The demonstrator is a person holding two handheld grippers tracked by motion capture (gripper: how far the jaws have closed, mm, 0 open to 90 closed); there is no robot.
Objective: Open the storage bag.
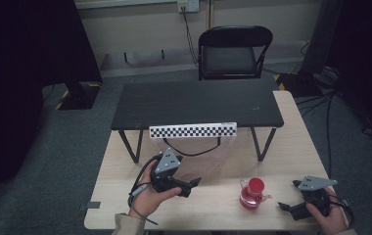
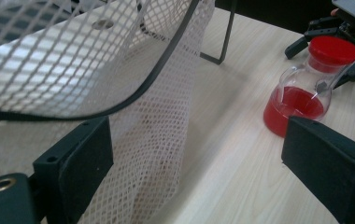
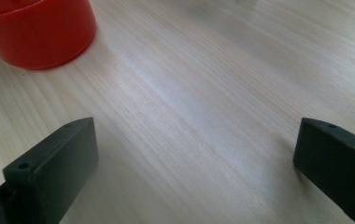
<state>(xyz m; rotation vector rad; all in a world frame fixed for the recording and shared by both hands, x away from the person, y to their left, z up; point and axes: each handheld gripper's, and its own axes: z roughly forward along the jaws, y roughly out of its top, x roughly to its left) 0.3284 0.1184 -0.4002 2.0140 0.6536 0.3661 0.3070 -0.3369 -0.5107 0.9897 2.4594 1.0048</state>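
The left gripper is hovering low over the wooden table, its jaws standing wide apart and holding nothing. A white mesh net with a black rim is hanging just ahead of it, below the checkered strip on the edge of the black shelf. A glass jug with a red lid and red liquid is standing on the table between the two grippers. The right gripper is resting near the table's right front corner, its jaws also spread wide and empty, pointing toward the jug. A black chair is standing behind the table.
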